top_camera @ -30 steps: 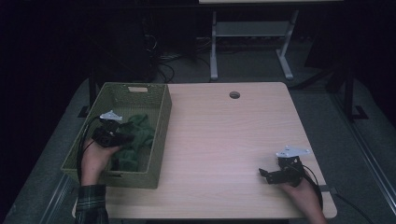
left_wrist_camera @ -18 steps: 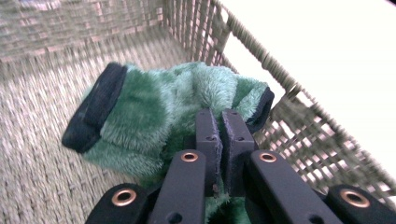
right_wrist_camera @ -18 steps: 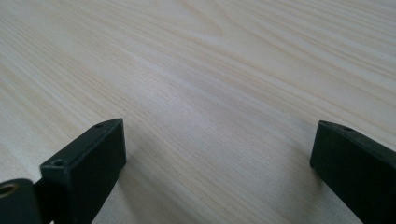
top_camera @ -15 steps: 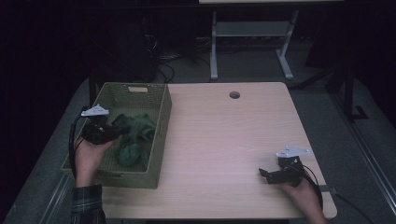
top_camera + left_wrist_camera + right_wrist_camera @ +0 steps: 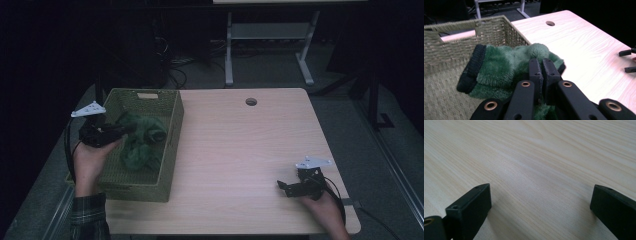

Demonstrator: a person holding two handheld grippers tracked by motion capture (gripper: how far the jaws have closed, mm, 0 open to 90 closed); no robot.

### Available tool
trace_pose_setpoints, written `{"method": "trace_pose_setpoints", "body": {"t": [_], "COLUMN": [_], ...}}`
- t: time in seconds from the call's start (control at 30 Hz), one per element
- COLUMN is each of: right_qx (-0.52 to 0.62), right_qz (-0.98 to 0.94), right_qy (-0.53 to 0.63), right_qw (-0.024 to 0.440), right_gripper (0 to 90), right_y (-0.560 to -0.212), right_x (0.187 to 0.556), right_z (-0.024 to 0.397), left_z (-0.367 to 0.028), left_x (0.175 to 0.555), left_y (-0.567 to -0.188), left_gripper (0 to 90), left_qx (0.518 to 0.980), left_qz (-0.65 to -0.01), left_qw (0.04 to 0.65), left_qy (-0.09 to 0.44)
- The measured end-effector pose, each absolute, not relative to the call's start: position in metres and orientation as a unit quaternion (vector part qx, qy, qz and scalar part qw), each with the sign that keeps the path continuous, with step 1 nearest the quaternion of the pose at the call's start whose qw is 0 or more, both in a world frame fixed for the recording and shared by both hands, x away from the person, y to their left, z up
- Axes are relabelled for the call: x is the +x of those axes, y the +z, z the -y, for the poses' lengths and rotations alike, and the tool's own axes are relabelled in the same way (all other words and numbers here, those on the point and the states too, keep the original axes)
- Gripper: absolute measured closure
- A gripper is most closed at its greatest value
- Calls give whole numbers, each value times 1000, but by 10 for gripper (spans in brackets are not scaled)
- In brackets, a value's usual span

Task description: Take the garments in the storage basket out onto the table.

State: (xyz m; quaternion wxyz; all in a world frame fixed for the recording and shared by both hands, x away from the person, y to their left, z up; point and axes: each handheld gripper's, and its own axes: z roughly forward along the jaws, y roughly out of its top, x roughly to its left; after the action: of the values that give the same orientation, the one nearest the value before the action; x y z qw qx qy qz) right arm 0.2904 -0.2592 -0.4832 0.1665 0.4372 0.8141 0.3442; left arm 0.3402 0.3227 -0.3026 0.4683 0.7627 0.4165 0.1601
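While your left tongs [image 5: 543, 65] clench the green fleece [image 5: 506, 65] above the basket [image 5: 172, 131], it isn't out yet; your right tongs [image 5: 284, 188] rest released on the surface [image 5: 240, 150].

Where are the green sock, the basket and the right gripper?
green sock [image 5: 499, 65], left gripper view, fuzzy middle.
basket [image 5: 172, 137], high view, right wall.
right gripper [image 5: 283, 187], high view, between its fingertips.

Room's staying dim; overhead light is hitting only my table [image 5: 260, 145], surroundings falling to black. High view is looking soft and grainy. Tabletop is glaring pale in the left gripper view. My near jaws are blurring in the right gripper view, casting soft shadows.
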Motion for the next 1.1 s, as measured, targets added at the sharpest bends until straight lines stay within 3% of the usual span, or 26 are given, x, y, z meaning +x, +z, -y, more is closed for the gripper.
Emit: {"method": "trace_pose_setpoints", "body": {"t": [0.63, 1.1], "right_qx": [437, 437], "right_qz": [-814, -814], "right_qy": [344, 344], "right_qw": [167, 167], "right_gripper": [32, 32], "right_y": [-483, -483], "right_x": [290, 290], "right_z": [259, 259], "left_z": [-319, -286], "left_x": [336, 342], "left_y": [-237, -213], "left_gripper": [877, 881], "left_qx": [744, 743], "left_qz": [-385, -352], "left_qw": [512, 539], "left_qy": [191, 181]}}
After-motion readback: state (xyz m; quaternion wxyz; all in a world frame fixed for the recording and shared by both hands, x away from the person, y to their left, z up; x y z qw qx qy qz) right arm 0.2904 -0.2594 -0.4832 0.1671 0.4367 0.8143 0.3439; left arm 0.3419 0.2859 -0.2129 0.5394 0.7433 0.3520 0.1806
